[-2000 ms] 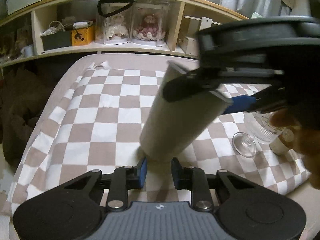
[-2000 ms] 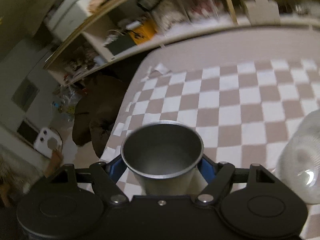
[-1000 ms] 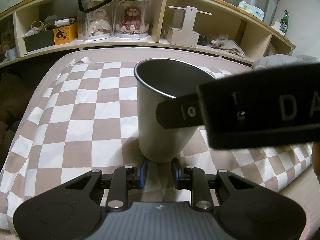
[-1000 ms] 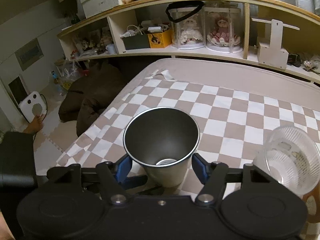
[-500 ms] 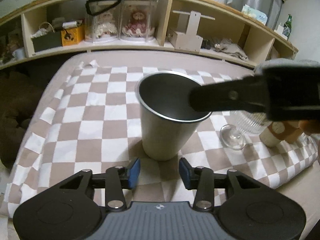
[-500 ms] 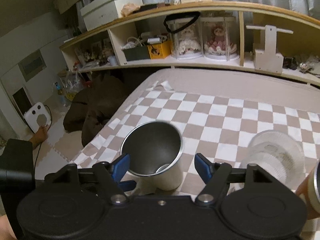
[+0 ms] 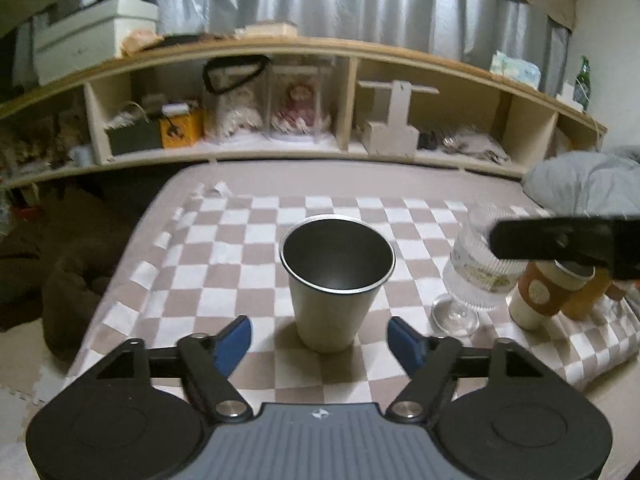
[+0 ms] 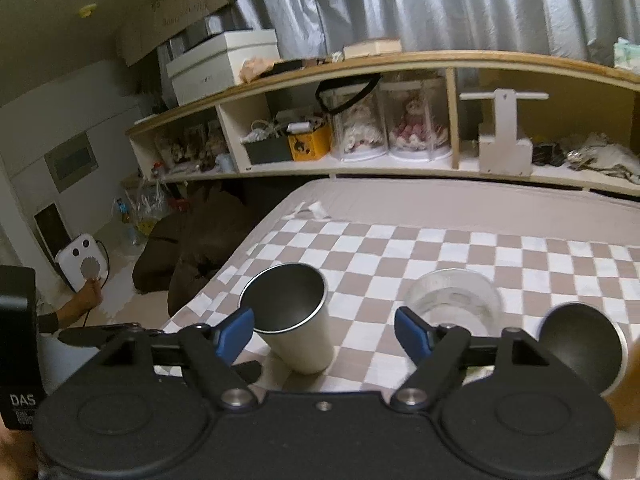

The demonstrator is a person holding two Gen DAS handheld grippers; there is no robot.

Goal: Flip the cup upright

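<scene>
A steel cup (image 7: 334, 284) stands upright, mouth up, on the checkered cloth (image 7: 224, 264). It also shows in the right wrist view (image 8: 294, 320). My left gripper (image 7: 320, 342) is open and empty, with the cup just ahead between its blue fingertips, not touched. My right gripper (image 8: 324, 332) is open and empty, pulled back, with the cup at its left fingertip. The right gripper's body shows as a dark bar in the left wrist view (image 7: 568, 240).
A ribbed stemmed glass (image 7: 472, 276) stands right of the cup, also seen in the right wrist view (image 8: 454, 296). A paper cup with a brown sleeve (image 7: 546, 294) stands beyond it. A wooden shelf (image 7: 320, 120) runs along the back. The left gripper's body (image 8: 18, 344) is at the left.
The right gripper turned the cup from tilted to upright, set it on the cloth, opened and drew back. The left gripper opened wide and backed away from the cup's base.
</scene>
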